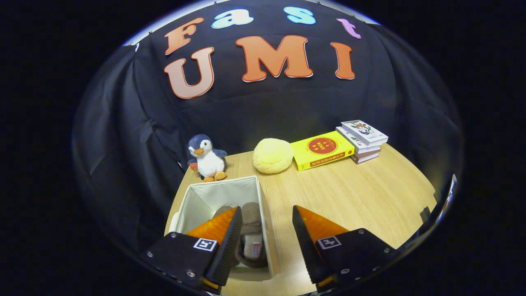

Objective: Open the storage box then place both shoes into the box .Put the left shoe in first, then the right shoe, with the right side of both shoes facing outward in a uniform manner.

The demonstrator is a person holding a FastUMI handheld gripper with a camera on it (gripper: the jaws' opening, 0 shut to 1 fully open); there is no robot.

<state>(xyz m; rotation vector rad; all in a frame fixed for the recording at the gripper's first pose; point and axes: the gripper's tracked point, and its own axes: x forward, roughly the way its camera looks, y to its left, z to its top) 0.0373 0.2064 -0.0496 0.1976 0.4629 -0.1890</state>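
Brown soft-looking shoe [250, 230] lying inside the open white fabric storage box [197, 197] on the pale wooden surface [349, 193], just ahead of the gripper [267, 230]. Jaws apart and empty. The shoe probably handles as light and pliable; its collar rim seems the best hold.

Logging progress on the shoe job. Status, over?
Gripper open, holding nothing, above box's near edge. Storage box open, brown shoe inside; can't tell if one or both. Nothing in the way.
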